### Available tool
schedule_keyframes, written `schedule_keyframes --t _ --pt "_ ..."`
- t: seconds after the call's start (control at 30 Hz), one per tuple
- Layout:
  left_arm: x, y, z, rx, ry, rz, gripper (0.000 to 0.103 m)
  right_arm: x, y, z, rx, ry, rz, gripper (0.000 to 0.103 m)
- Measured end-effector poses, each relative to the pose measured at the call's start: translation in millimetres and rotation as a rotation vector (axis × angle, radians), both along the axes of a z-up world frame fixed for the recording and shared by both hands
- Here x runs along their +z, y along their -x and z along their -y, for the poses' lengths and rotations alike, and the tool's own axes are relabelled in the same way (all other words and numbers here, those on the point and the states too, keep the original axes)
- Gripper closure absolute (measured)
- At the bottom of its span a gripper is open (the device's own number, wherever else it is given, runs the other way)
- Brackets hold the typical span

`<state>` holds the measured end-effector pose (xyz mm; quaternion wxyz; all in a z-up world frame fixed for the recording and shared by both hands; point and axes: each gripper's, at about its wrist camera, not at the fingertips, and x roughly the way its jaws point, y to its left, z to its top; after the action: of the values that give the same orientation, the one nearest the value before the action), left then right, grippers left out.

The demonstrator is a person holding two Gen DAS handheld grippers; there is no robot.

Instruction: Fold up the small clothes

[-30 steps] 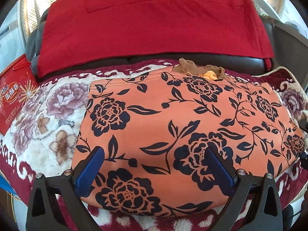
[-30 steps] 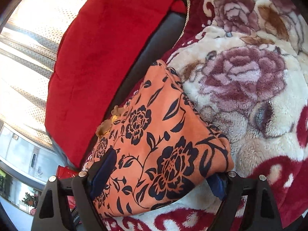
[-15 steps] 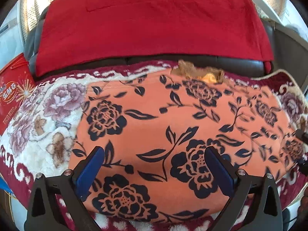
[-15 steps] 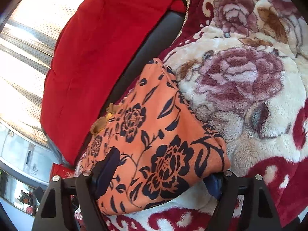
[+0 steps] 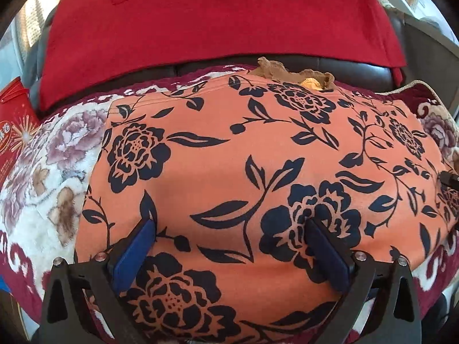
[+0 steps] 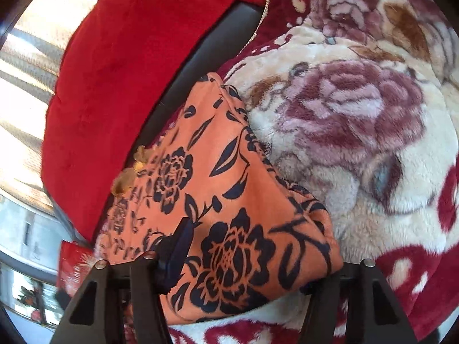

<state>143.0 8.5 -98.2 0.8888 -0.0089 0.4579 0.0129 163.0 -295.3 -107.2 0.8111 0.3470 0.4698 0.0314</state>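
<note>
An orange garment [image 5: 229, 154] with dark navy flowers lies folded flat on a plush floral blanket [image 5: 46, 172]. A brown lace trim [image 5: 275, 70] peeks out at its far edge. My left gripper [image 5: 229, 225] hovers low over the garment's near edge, open, its blue pads [image 5: 134, 255] wide apart on the cloth. In the right wrist view the garment's corner [image 6: 258, 243] sits between the jaws of my right gripper [image 6: 252, 252], which are closing. One pad [image 6: 178, 246] rests on top of the cloth; the other finger is hidden under the corner.
A red cloth [image 5: 218, 20] drapes over the dark sofa back [image 5: 358, 67] behind the garment. A red printed box [image 5: 14, 132] stands at the left. The blanket [image 6: 358, 120] spreads wide to the right of the garment. Bright curtained windows lie beyond.
My left gripper has sunk closer to the garment's near edge, still open. My right gripper's jaws have narrowed around the garment's corner, its left finger sliding inward over the cloth.
</note>
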Motion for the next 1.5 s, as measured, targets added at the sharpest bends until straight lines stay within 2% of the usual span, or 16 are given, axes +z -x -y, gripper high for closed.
schedule_keyframes --t 0.03,0.07,0.23,0.3,0.43,0.57,0.63,0.7,0.77,0.97,1.03,1.13,1.23,1.27,1.33,1.5 --pt "0 -2 -4 -0.006 0.02 -0.014 0.0 2 -3 -3 0.008 0.015 -0.011 0.074" --pt "1 -3 -6 -0.014 0.033 -0.022 0.0 6 -6 -7 0.027 0.019 -0.013 0.083" --pt "24 9 -37 0.016 0.094 0.008 0.0 92 -6 -64 0.113 0.191 0.156 0.089" --pt "37 20 -62 0.055 0.156 0.049 0.0 123 -5 -98 0.174 0.225 0.232 0.089" --pt "51 48 -127 0.191 0.21 0.145 0.0 157 1 -186 0.334 0.244 0.352 0.089" --pt "34 66 -185 0.33 0.274 0.146 0.0 123 7 -278 0.526 0.273 0.339 0.089" --pt "20 72 -205 0.369 0.287 0.131 0.0 74 1 -316 0.621 0.314 0.233 0.089" --pt "6 77 -214 0.382 0.296 0.127 0.0 21 -8 -330 0.654 0.267 0.089 0.087" --pt "-5 82 -217 0.366 0.314 0.133 0.0 33 -9 -328 0.62 0.239 0.101 0.09" --pt "-10 91 -210 0.318 0.316 0.212 0.0 136 0 -338 0.617 0.23 0.321 0.089" --pt "-8 92 -216 0.318 0.347 0.229 0.0 151 8 -345 0.629 0.191 0.372 0.089" --pt "-10 98 -226 0.342 0.418 0.243 0.0 124 17 -374 0.725 0.217 0.334 0.089" --pt "-8 102 -228 0.339 0.45 0.25 0.0 39 13 -395 0.816 0.254 0.099 0.085" --pt "-7 103 -227 0.335 0.46 0.249 0.0 28 16 -392 0.817 0.243 0.086 0.085" --pt "-3 104 -227 0.316 0.501 0.243 0.0 36 23 -385 0.816 0.223 0.146 0.084" --pt "24 84 -222 0.193 0.725 0.256 0.0 41 23 -363 0.827 0.185 0.143 0.083"
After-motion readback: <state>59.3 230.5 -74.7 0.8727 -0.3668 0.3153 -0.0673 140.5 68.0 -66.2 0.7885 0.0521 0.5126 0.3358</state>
